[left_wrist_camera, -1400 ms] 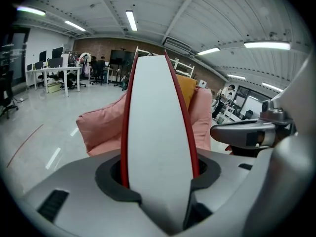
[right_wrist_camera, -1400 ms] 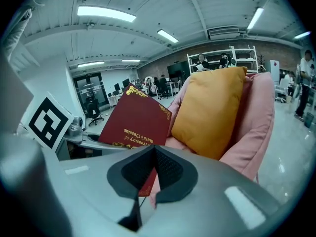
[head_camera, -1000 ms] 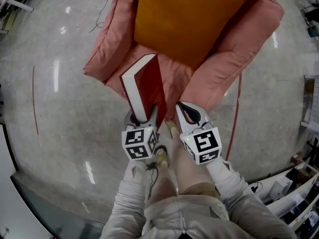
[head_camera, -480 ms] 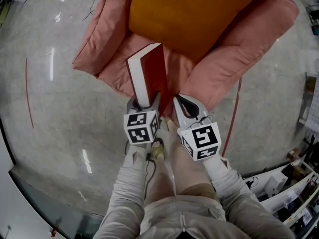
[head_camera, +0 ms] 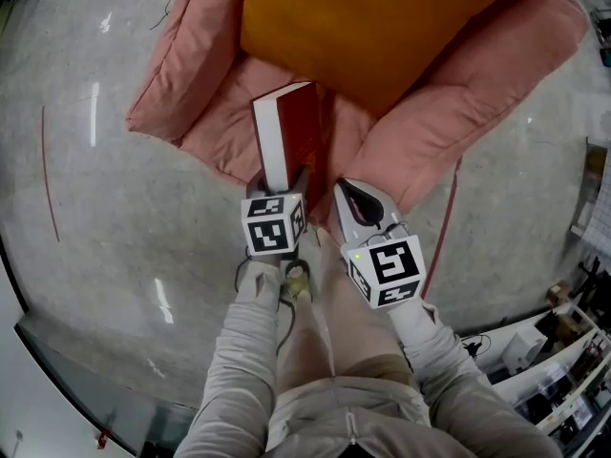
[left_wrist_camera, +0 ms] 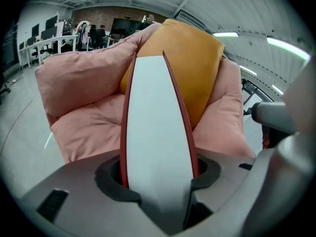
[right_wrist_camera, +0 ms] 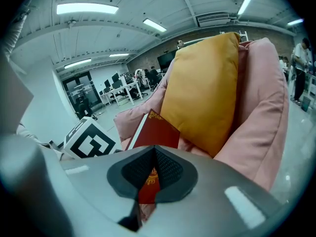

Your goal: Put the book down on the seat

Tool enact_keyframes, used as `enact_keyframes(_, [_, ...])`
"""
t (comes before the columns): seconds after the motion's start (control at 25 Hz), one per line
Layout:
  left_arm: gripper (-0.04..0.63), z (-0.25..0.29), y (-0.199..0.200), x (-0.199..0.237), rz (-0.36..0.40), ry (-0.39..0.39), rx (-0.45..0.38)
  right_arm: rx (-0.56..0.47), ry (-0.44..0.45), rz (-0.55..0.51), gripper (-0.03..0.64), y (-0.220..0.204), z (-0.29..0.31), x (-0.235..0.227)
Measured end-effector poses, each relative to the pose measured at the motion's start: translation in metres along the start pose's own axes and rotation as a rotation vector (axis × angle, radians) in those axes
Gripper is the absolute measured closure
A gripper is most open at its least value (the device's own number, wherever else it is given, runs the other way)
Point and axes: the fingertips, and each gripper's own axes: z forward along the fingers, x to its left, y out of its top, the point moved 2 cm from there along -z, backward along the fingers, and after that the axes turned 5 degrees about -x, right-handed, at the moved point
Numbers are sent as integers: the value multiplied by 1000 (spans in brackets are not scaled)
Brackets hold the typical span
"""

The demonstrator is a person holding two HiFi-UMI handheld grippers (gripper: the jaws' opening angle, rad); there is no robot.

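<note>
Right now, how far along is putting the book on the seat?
Done: the book is lifted and over the pink seat. In hand: the left gripper clamps it upright. Left: lower it, lay it flat, release. The right gripper is shut, empty.

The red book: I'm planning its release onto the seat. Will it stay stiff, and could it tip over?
Probably stiff: the left hand-held gripper holds the red book by one end and it stands straight, unbent. Likely to tip if released on edge, since the pink seat looks soft.
</note>
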Motion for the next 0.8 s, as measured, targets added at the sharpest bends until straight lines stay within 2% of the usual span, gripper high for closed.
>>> enact_keyframes(0.6, [345,24,1,14,-50,29,87,2,9,1,617,2,7,-4])
enact_keyframes(0.8, [329,26,6,22,-36,50,122,0,22,-4,617,4,6,5])
